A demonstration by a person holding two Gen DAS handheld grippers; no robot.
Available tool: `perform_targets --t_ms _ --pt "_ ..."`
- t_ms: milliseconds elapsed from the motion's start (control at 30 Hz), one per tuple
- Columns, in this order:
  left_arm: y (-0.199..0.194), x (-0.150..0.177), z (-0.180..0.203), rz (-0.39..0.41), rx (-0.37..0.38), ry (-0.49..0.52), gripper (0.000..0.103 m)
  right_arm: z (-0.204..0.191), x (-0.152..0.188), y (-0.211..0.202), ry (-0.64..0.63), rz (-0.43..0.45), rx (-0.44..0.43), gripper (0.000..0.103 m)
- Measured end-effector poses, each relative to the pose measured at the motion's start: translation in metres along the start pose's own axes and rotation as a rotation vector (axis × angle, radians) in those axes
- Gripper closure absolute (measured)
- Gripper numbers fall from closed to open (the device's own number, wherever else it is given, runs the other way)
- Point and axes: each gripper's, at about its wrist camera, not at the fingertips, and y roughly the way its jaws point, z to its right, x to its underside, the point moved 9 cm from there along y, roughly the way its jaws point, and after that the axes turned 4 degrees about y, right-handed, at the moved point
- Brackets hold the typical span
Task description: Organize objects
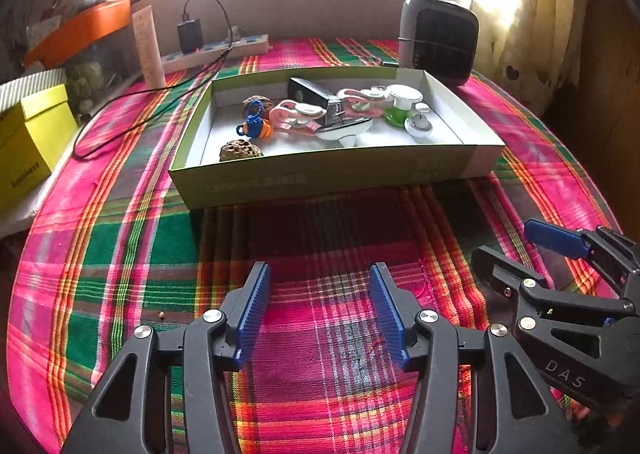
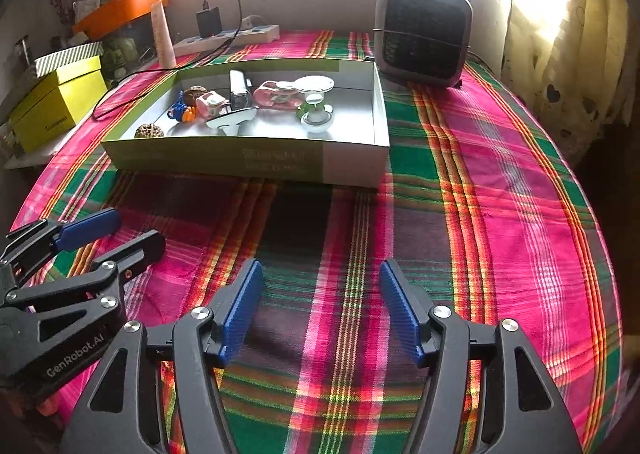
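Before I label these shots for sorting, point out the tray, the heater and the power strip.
tray (image 1: 332,176): left wrist view, on its near outer wall.
heater (image 2: 424,40): right wrist view, on its dark front grille.
power strip (image 1: 248,44): left wrist view, on its white top.

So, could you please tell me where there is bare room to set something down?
The plaid cloth is bare between the shallow box and both grippers, also right of the box below the heater. Inside the box only its right end is free; its left and middle are crowded with small items.

Pink-green plaid tablecloth (image 1: 120,254), green box (image 1: 320,178), blue fingers (image 1: 254,310), yellow box (image 1: 32,138)
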Motion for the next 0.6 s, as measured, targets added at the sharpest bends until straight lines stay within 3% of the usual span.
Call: perform_targets --t_ms 600 --pt "-0.0003 0.0003 0.0008 -0.001 0.001 -0.001 0.052 -0.0005 0.0003 -0.0003 0.001 0.0 0.0 0.041"
